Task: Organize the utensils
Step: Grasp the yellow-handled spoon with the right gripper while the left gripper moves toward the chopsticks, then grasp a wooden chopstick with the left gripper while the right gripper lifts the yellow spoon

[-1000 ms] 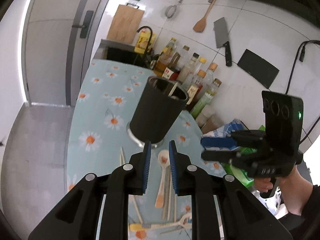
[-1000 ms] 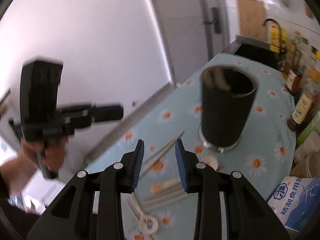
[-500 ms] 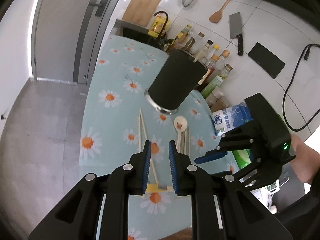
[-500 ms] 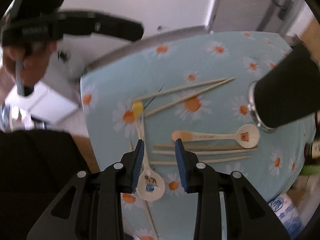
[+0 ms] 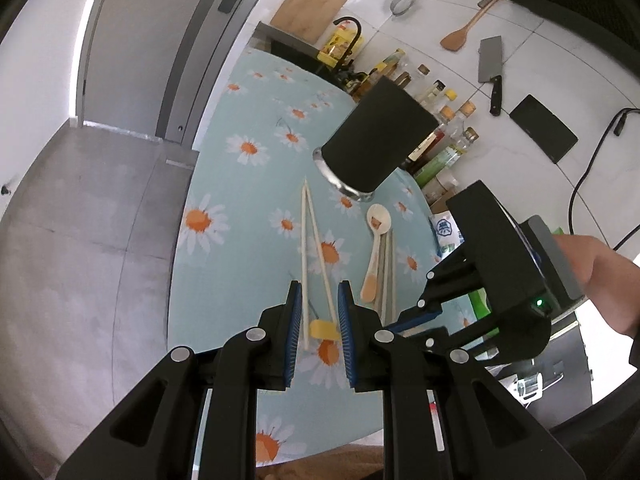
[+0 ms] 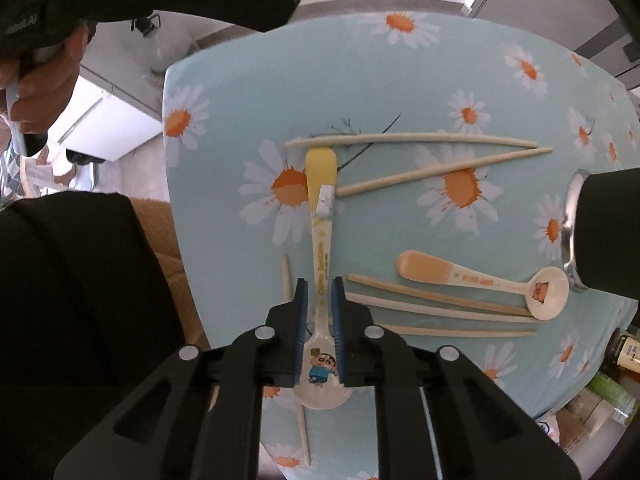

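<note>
A white cartoon spoon (image 6: pixel 322 240) with a yellow handle end lies on the daisy tablecloth (image 6: pixel 248 92). My right gripper (image 6: pixel 319 300) points straight down and its jaws are closing on the spoon's handle, the pads against its sides. A second spoon (image 6: pixel 480 280) and several loose chopsticks (image 6: pixel 440 312) lie to the right. A chopstick pair (image 5: pixel 306 248) lies ahead of my left gripper (image 5: pixel 319 300), which hovers above it, open with a narrow gap and holding nothing. The black utensil holder (image 5: pixel 380 140) stands upright beyond. My right gripper (image 5: pixel 416 312) shows at the right of the left wrist view.
Bottles (image 5: pixel 440 120) line the wall behind the holder, with a sink faucet (image 5: pixel 344 24) and cutting board (image 5: pixel 312 4) farther back. A salt bag (image 5: pixel 444 232) lies at the table's right. A person's black sleeve (image 6: pixel 80 280) and a cardboard box (image 6: pixel 160 232) border the table's near edge.
Both grippers came down toward the table. The right one tipped to look straight down and its jaws narrowed around the cartoon spoon's handle. The left one settled over the chopstick pair.
</note>
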A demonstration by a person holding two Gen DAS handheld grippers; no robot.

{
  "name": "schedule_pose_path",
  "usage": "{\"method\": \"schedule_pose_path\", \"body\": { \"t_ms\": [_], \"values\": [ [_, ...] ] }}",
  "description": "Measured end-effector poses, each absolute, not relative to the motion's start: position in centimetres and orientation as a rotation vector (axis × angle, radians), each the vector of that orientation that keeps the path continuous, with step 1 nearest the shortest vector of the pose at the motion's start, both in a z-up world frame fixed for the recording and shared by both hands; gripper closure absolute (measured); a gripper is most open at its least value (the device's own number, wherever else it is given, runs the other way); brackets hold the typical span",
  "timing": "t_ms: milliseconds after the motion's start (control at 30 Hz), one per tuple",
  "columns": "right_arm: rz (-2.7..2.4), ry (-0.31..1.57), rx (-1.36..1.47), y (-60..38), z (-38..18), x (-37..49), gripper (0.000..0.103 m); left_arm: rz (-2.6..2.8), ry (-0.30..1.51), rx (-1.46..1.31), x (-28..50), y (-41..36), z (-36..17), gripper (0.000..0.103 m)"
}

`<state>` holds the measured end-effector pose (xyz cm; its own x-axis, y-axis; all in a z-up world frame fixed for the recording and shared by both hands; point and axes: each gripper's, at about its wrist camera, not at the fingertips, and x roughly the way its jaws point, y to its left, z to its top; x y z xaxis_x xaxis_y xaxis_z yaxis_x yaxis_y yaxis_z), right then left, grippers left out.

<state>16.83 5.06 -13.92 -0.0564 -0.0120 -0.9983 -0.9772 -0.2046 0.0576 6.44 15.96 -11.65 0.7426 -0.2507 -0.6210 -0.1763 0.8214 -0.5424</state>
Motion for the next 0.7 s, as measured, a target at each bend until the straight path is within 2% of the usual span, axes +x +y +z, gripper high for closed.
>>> {"method": "schedule_pose_path", "body": {
  "t_ms": [400,500,700],
  "values": [
    [1.362,1.219,-1.395,6.3,-14.6,17.3,0.09,-0.054,0.733,-0.67,5.8,17.0,-12.9,0.086],
    [1.361,1.222,-1.399,6.5,-14.9,17.1,0.095,-0.059,0.735,-0.677,5.8,16.9,-13.2,0.086],
    [1.358,1.23,-1.4,6.8,-15.2,17.1,0.095,-0.068,0.747,-0.69,6.0,17.0,-13.7,0.086]
  ]
}}
